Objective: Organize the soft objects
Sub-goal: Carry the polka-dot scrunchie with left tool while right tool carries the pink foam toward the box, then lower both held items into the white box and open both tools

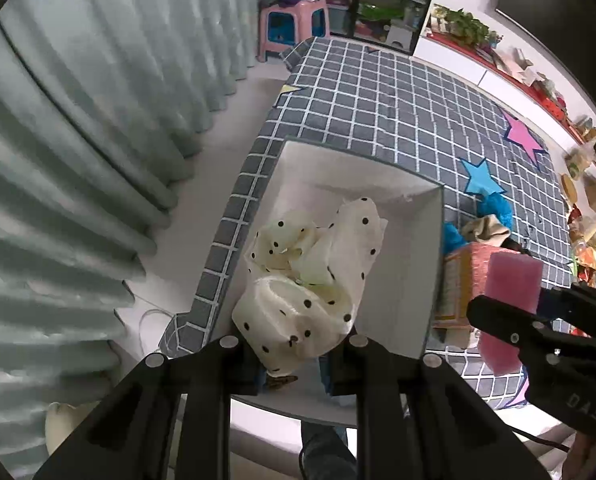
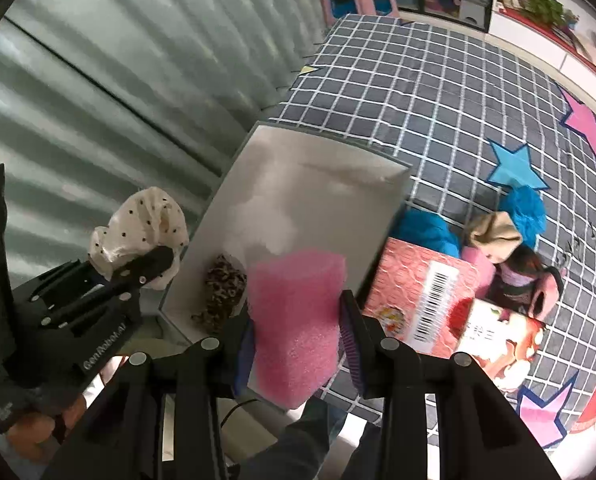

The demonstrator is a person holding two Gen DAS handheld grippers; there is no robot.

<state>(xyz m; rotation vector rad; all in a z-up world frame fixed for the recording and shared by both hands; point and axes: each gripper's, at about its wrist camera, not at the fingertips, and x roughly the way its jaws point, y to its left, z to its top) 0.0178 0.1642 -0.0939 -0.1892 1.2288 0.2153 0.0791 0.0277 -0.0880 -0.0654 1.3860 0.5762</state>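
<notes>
Two grippers are working over a bed with a gray checked blanket [image 1: 378, 112]. The left gripper [image 1: 294, 364] is squeezing tight on a cream cloth with black dots [image 1: 310, 276], and the cloth is hanging above a white box [image 1: 430, 264] that is sitting on the blanket near the bed's edge. The right gripper [image 2: 298, 344] is pinching a pink sponge block [image 2: 294, 328], with its two fingers pressing on the block's sides, so it is only partly closed. The sponge is hovering near the front edge of the white box. Inside the box, a small spotted brown thing [image 2: 222, 292] is lying by the near wall; what it is cannot be told. Beside the box, a red carton with a barcode [image 2: 426, 284] is lying on the blanket. Past it, some blue fluffy things [image 2: 526, 208] and a tan cloth [image 2: 494, 232] are sitting in a heap. Green curtains [image 1: 78, 140] are hanging beside the bed, and a pink stool [image 1: 294, 24] is standing far back.
</notes>
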